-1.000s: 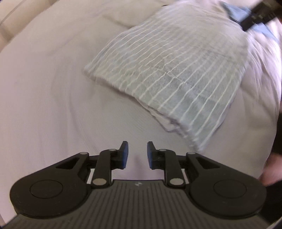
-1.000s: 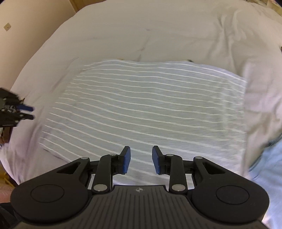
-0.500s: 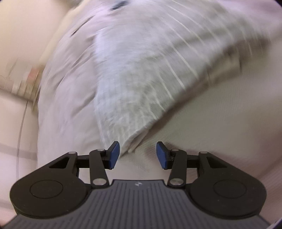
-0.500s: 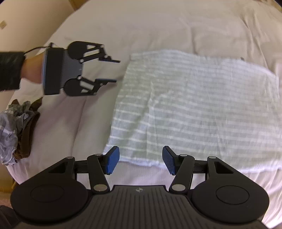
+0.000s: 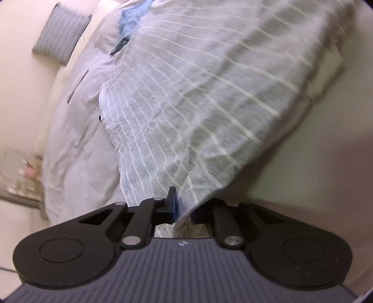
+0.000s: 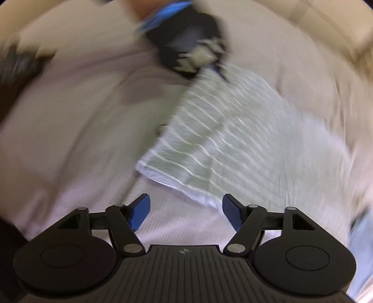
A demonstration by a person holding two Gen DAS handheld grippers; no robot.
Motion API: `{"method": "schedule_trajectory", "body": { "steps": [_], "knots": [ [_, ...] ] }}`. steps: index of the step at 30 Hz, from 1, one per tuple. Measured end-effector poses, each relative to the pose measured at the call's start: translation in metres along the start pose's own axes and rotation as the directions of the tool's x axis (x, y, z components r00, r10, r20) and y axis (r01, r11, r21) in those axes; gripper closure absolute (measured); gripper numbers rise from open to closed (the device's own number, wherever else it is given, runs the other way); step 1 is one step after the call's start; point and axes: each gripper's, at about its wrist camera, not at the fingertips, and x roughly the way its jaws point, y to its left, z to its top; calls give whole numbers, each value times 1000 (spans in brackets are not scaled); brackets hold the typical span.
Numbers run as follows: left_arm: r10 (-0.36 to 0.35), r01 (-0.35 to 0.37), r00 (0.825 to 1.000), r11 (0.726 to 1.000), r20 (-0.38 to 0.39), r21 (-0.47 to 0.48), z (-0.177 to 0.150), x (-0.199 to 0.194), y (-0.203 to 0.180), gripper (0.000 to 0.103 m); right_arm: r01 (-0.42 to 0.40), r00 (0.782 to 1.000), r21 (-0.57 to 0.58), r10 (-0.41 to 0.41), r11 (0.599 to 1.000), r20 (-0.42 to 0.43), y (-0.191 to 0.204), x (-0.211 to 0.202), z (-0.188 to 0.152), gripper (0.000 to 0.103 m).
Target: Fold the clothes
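Note:
A grey garment with thin white stripes [image 5: 198, 98] lies folded on a pale bed sheet [image 5: 77, 139]. In the left wrist view my left gripper [image 5: 179, 207] is shut on one corner of that garment, and cloth bunches between the fingers and hides the right pad. In the right wrist view the striped garment [image 6: 233, 139] spreads to the right, and its near corner lies just ahead of my right gripper [image 6: 185, 212], which is open and holds nothing. The left gripper [image 6: 191, 53] shows there, blurred, at the garment's far corner.
A striped grey pillow [image 5: 61, 35] sits at the head of the bed, upper left. A blue cloth [image 5: 132, 21] pokes out beyond the garment. Pale bed sheet [image 6: 70, 139] stretches left of the garment. The right wrist view is motion-blurred.
My left gripper went from open beside the garment's corner to shut on it. My right gripper opened wider and swung towards the garment's near corner.

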Motion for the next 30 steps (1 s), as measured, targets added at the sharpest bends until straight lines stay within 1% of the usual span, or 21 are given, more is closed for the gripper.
{"method": "schedule_trajectory", "body": {
  "steps": [1, 3, 4, 6, 10, 11, 12, 13, 15, 17, 20, 22, 24, 27, 30],
  "knots": [
    [-15, 15, 1000, 1000, 1, -15, 0, -1, 3, 94, 30, 1000, -71, -29, 997, 13, 13, 5, 1, 30],
    [-42, 42, 999, 999, 1, -29, 1, -2, 4, 94, 86, 996, -172, -79, 981, 46, 32, 18, 1, 30],
    [-54, 54, 999, 998, 0, -34, 0, -1, 5, 94, 115, 993, -210, -105, 971, 60, 40, 24, 0, 30],
    [-69, 69, 998, 997, -2, -40, 0, -1, 4, 94, 147, 989, -277, -133, 950, 69, 55, 41, 1, 30],
    [-63, 63, 998, 998, -6, -25, 0, -1, -2, 94, 220, 975, -349, -192, 911, 114, 69, 63, 0, 30],
    [-61, 60, 998, 998, -8, -21, 0, 0, -3, 94, 229, 972, -344, -193, 910, 136, 67, 63, 0, 32],
    [-60, 60, 998, 998, -10, -25, 0, 1, -3, 94, 237, 968, -338, -193, 911, 158, 66, 63, -1, 39],
    [-58, 58, 998, 998, -12, -29, 0, 0, -3, 94, 210, 973, -318, -166, 924, 158, 62, 61, 0, 46],
    [-59, 58, 998, 998, -17, -35, 0, 0, -2, 94, 155, 981, -269, -116, 950, 154, 51, 55, 2, 88],
    [-61, 60, 998, 998, -26, -24, 1, -3, 0, 94, 101, 986, -210, -70, 972, 150, 39, 48, 5, 95],
    [-55, 56, 998, 998, -38, 28, 5, -10, 9, 94, 24, 983, -97, -6, 995, 182, 14, 24, 10, 97],
    [-46, 48, 998, 997, -42, 60, 11, -16, 21, 94, -16, 975, -23, 21, 1000, 220, -5, 5, 10, 97],
    [-36, 40, 998, 996, -43, 81, 19, -21, 40, 94, -52, 966, 81, 29, 995, 258, -31, -17, 6, 97],
    [-42, 48, 998, 990, -49, 132, 38, -22, 75, 94, -111, 948, 231, 34, 967, 316, -71, -50, -1, 97],
    [-38, 48, 997, 984, -62, 169, 68, -14, 116, 94, -138, 934, 381, -7, 914, 356, -115, -74, -22, 97]
  ]
}}
